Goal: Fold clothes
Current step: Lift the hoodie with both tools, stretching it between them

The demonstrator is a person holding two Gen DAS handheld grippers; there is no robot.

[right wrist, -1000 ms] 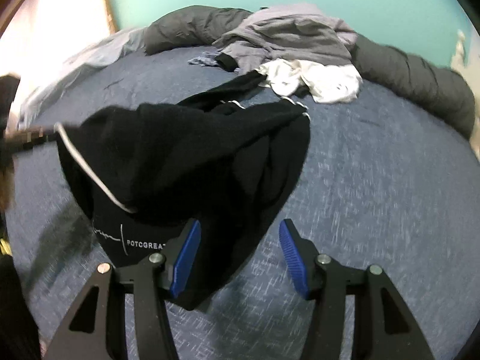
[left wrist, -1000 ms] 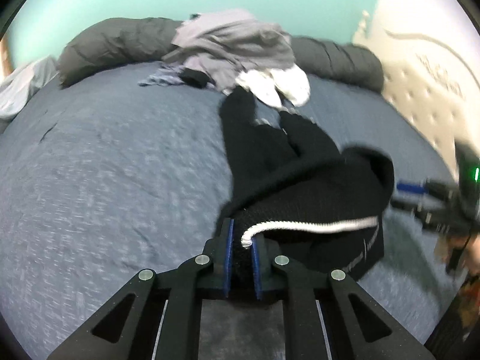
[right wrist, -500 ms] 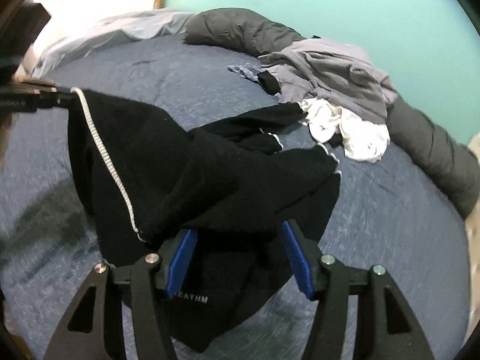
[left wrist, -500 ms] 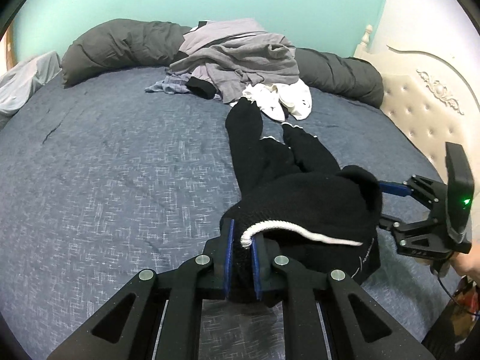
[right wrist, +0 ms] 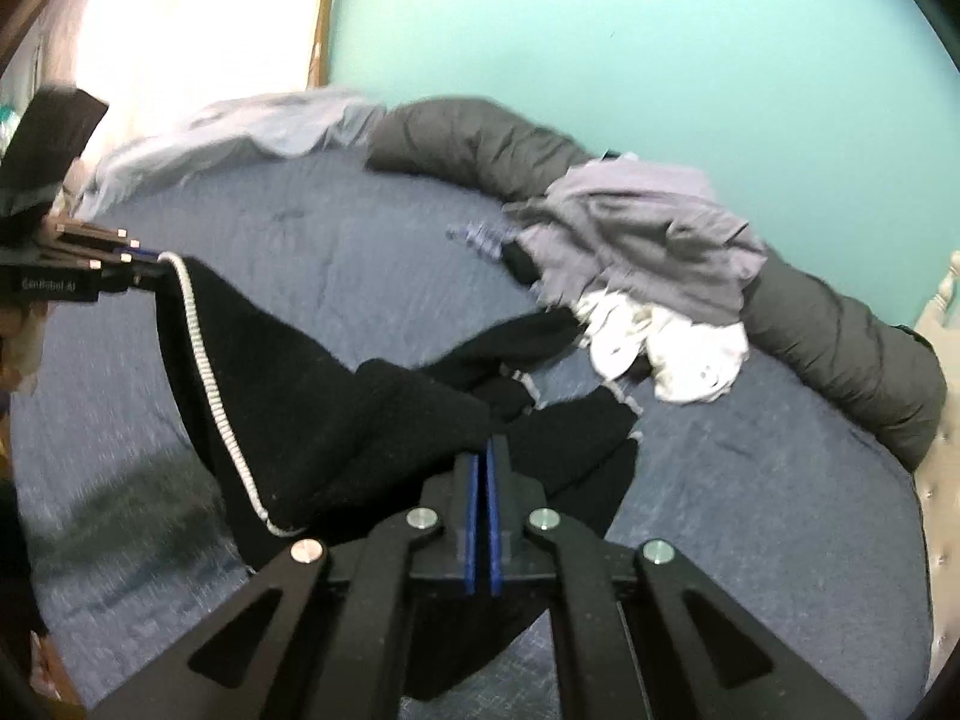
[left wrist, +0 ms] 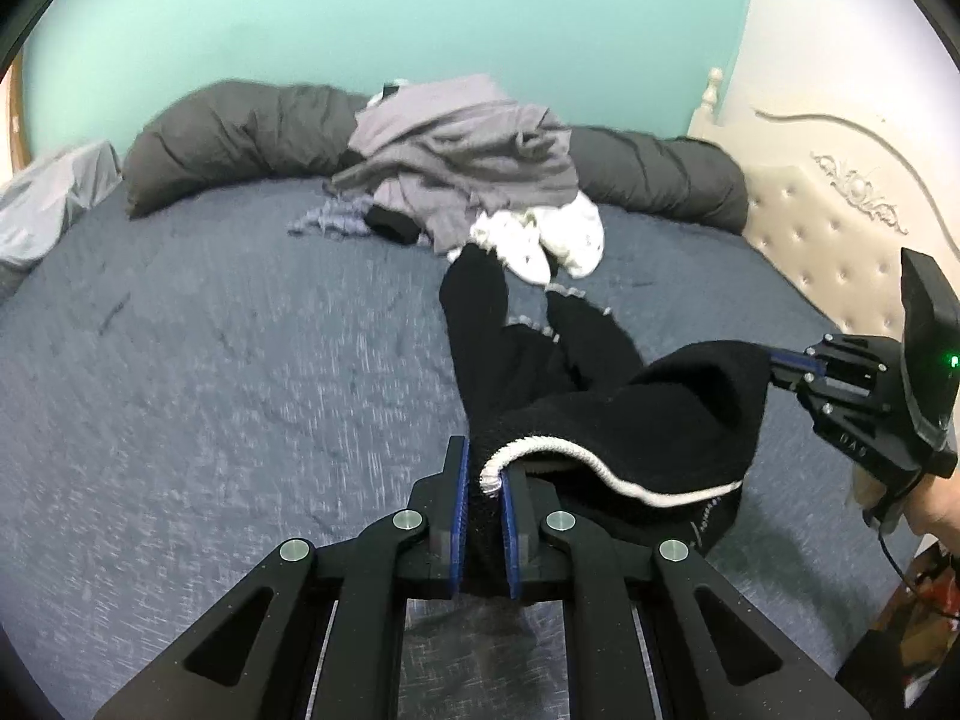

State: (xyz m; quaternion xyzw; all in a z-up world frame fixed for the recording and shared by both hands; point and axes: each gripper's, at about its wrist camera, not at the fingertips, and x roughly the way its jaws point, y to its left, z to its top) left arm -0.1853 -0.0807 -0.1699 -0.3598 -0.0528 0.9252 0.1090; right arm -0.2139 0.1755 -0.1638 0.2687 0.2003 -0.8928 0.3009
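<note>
A black knit garment (left wrist: 600,414) with a white ribbed hem (left wrist: 606,474) hangs between both grippers above the blue bed (left wrist: 210,372). Its two long parts trail away over the bed toward the clothes pile. My left gripper (left wrist: 482,480) is shut on one corner of the hem. In the right wrist view my right gripper (right wrist: 483,468) is shut on the black garment (right wrist: 360,414) at another edge. The left gripper (right wrist: 120,258) shows at the far left there, the right gripper (left wrist: 786,363) at the right of the left wrist view.
A pile of grey clothes (left wrist: 468,162) and a white garment (left wrist: 540,234) lies at the far side of the bed. A long dark grey bolster (left wrist: 252,132) runs behind them. A cream tufted headboard (left wrist: 840,228) stands at the right, and a person's hand (left wrist: 936,504) shows at the edge.
My right gripper went from open beside the garment to shut on its edge. Both grippers lifted and spread the garment between them.
</note>
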